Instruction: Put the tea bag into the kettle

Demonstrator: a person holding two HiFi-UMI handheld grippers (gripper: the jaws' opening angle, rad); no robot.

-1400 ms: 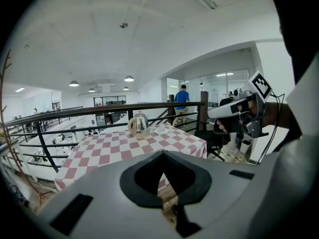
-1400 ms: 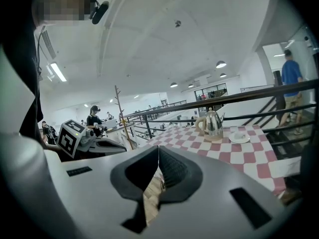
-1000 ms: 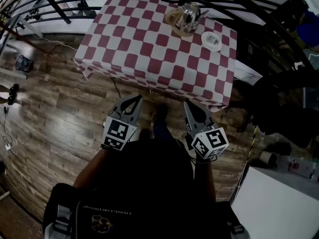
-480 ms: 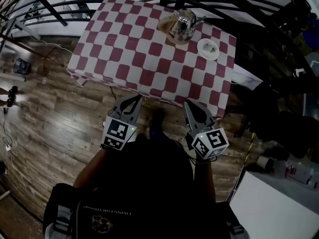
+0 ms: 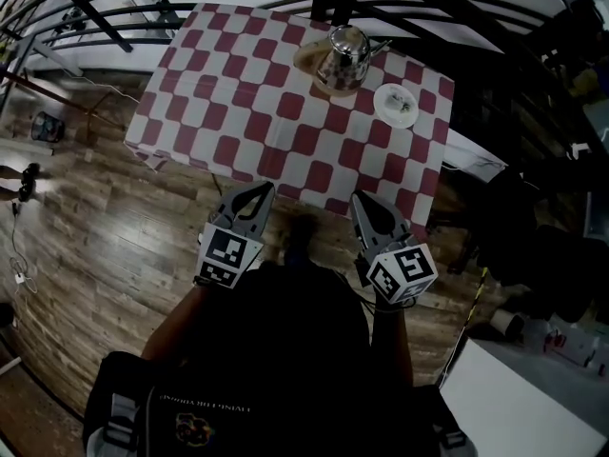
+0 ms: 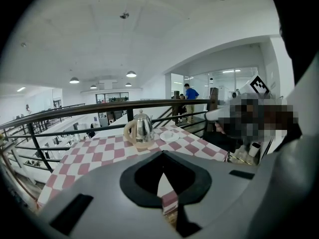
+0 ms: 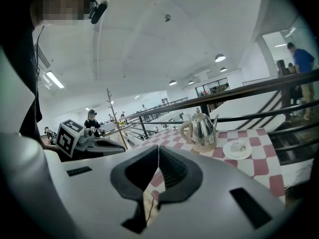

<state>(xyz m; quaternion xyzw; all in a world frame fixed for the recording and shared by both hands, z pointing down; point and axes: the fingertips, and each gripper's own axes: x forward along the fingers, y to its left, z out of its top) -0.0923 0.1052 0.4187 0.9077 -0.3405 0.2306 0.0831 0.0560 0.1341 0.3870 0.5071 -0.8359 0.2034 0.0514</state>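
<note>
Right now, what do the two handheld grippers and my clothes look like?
The left gripper and the right gripper are grey, wedge-shaped two-jaw tools with black linings inside the jaws. Each carries a white cube printed with black square markers. The person wears a dark top.

kettle (image 5: 343, 57) on table (image 5: 238, 112) — saucer (image 5: 396, 105) just right
</note>
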